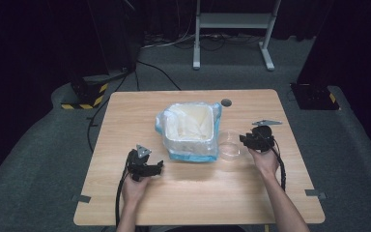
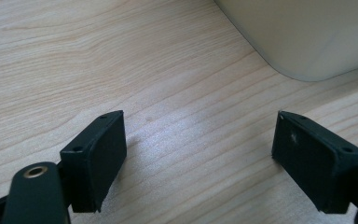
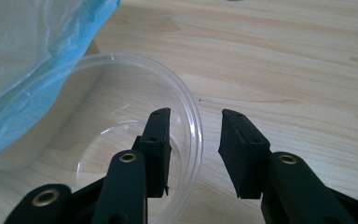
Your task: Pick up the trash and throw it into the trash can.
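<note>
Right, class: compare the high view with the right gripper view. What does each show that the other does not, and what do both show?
High view alone: the left gripper with open jaws, both forearms, the bin's whole outline, and the floor around the table.

Right gripper view alone: the right gripper has one jaw inside the clear bowl's rim and one outside, apart, not yet closed on it.

Both: the bowl, the blue bag lining the bin, the wooden tabletop.

Right claw parted, straddling rim of clear bowl; blue-edged bag beside, wooden table beneath.
</note>
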The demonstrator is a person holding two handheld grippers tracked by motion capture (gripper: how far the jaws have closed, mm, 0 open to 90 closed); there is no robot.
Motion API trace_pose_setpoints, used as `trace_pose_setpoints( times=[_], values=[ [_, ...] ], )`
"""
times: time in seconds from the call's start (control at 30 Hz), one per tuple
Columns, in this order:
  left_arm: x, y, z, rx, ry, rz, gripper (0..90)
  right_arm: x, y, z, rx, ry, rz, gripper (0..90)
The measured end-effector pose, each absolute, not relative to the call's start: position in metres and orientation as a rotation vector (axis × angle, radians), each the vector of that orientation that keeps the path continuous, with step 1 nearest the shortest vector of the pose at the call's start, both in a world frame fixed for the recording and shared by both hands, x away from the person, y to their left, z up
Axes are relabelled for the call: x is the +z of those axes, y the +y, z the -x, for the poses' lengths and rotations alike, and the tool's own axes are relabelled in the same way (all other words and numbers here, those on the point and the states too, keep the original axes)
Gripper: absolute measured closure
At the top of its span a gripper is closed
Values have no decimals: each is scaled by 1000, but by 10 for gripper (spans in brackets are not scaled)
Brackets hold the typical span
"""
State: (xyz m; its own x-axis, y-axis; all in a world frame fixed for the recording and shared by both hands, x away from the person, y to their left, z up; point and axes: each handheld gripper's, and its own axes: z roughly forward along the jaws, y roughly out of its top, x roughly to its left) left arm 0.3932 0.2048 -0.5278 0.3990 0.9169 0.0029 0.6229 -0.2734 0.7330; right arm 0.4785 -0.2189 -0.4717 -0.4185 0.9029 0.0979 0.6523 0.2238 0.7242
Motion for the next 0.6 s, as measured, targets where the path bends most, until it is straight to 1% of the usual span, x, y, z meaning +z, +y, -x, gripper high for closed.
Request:
trace_pose_setpoints(
  times=[0.23, 0.47, 0.6],
  values=[
    [-528, 205, -393, 575, 1311, -2002, 175, -478, -216, -482, 1001, 2194, -1453, 707],
    [-528, 205, -393, 578, 1311, -2005, 175, -481, -219, -483, 1004, 2216, -1449, 804],
    [-528, 205, -393, 578, 1314, -2002, 176, -481, -220, -482, 1033, 2216, -1456, 815]
  ],
)
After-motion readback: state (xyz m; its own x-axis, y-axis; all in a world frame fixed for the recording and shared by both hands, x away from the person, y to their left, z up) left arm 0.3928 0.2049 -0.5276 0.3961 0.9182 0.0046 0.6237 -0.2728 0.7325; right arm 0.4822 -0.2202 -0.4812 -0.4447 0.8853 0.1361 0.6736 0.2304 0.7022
